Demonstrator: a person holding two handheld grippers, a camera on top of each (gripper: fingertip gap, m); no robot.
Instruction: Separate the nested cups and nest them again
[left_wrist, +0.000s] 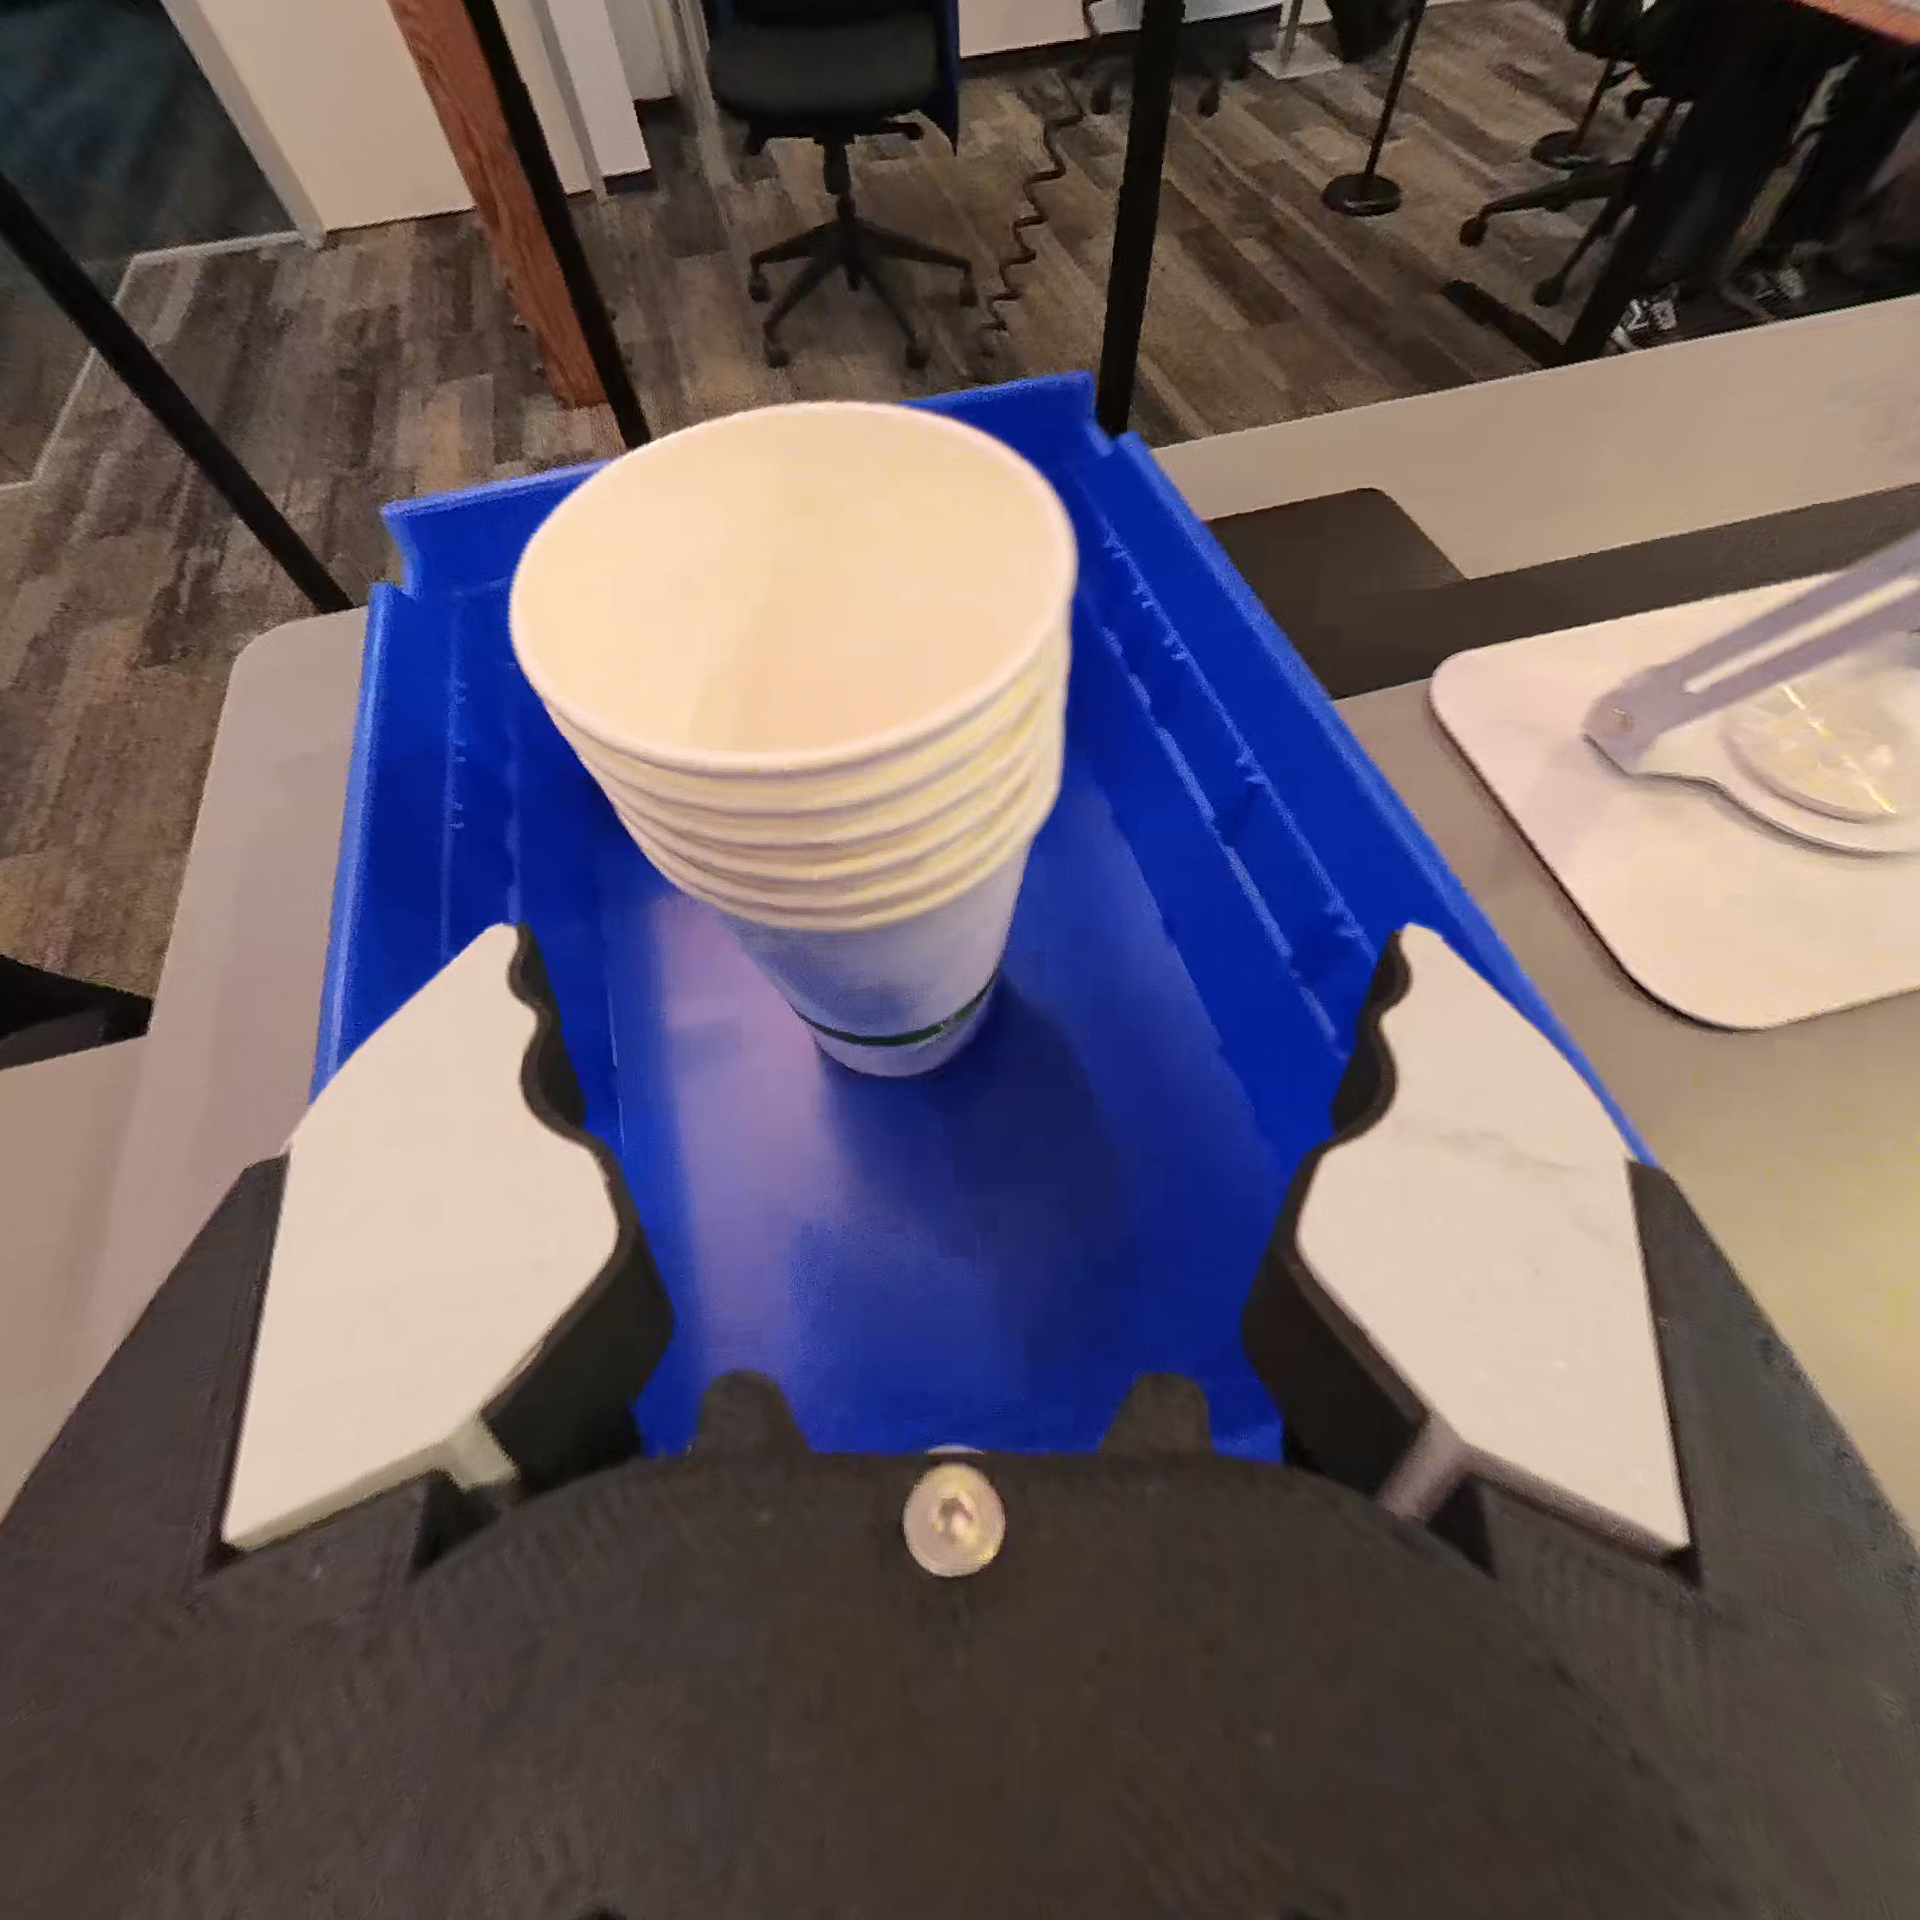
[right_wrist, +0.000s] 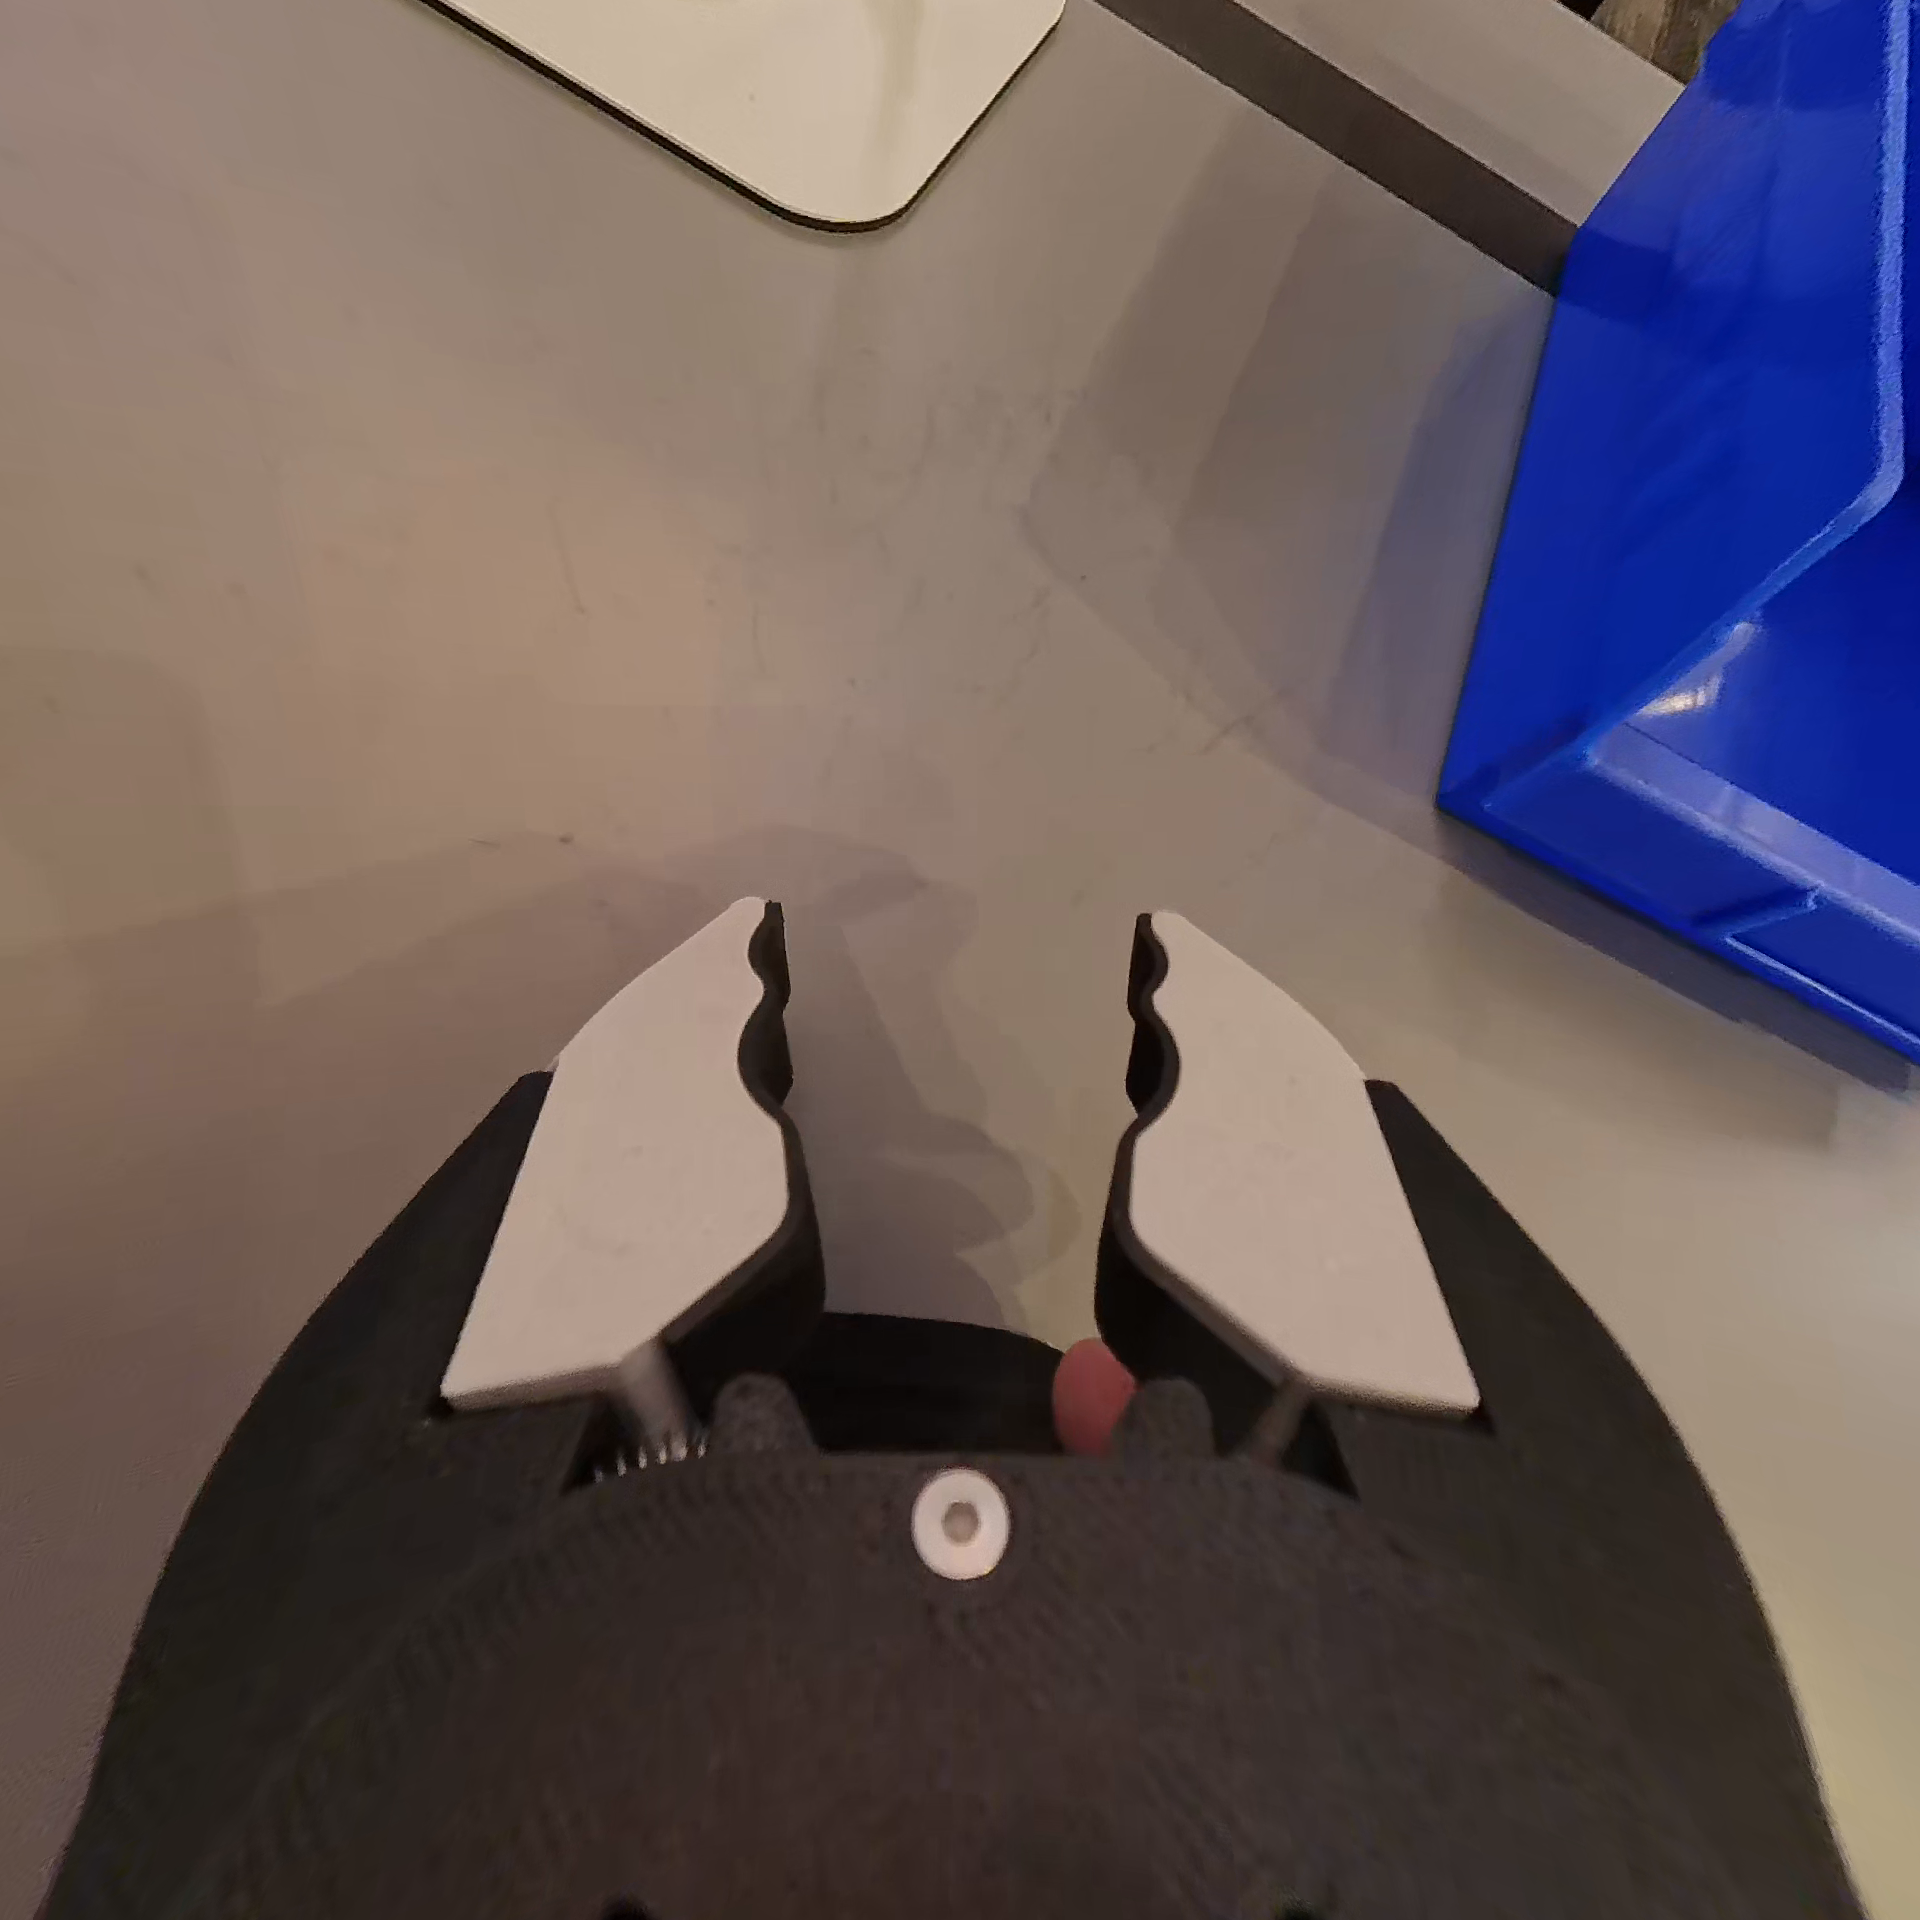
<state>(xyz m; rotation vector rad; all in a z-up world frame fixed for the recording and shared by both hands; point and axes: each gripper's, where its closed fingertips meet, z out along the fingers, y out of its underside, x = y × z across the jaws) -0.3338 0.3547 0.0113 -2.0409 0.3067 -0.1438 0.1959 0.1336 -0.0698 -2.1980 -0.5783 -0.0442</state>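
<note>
Cups, a nested paper stack standing mid-frame in the blue bin, look light, thin-walled and easily crushed, so grip gently below the rims; left gripper gapes empty before them, right gripper part-open over bare table.

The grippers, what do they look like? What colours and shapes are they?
Both look alike. The left gripper and the right gripper each have a rough black curved body with a silver screw in the middle. Each has two flat pale grey fingers that narrow to a point, with wavy black pads along the inner edges. Thin metal rods join the fingers to the body.
</note>
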